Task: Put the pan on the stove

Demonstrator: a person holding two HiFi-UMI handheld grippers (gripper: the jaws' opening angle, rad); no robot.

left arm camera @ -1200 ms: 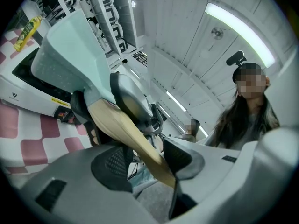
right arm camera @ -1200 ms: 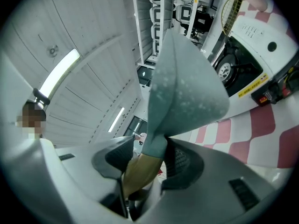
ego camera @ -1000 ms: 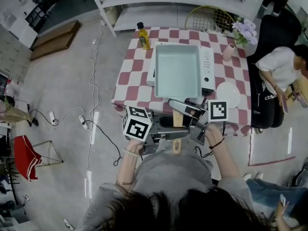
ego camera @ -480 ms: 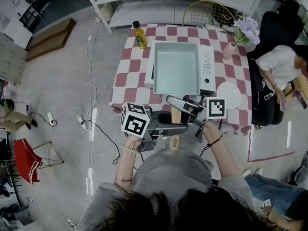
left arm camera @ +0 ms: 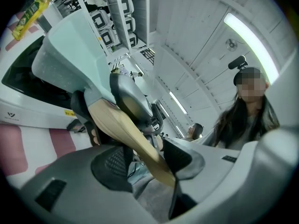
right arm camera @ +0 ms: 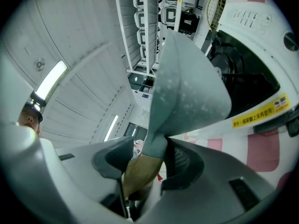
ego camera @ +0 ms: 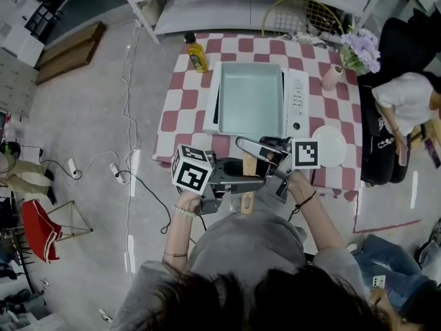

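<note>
A pale green rectangular pan (ego camera: 251, 99) lies over the white stove (ego camera: 297, 101) on the checkered table (ego camera: 180, 109). Its wooden handle (ego camera: 249, 183) sticks out past the table's near edge toward me. My left gripper (ego camera: 238, 182) comes in from the left and is shut on the handle (left arm camera: 133, 134) near its free end. Coming from the right, my right gripper (ego camera: 258, 152) is shut on the handle (right arm camera: 139, 169) close to the pan body (right arm camera: 184, 90). The stove's black cooktop (right arm camera: 243, 85) shows beneath the pan. I cannot tell whether the pan rests on it.
A yellow oil bottle (ego camera: 196, 52) stands at the table's far left corner. A white plate (ego camera: 329, 145) lies right of the stove, and a vase of purple flowers (ego camera: 358, 50) at the far right. A seated person (ego camera: 406, 102) is beside the table. Cables (ego camera: 131, 164) lie on the floor at left.
Both grippers keep their hold on the handle. The whole scene has shifted slightly in the head view; the pan stays over the stove.
</note>
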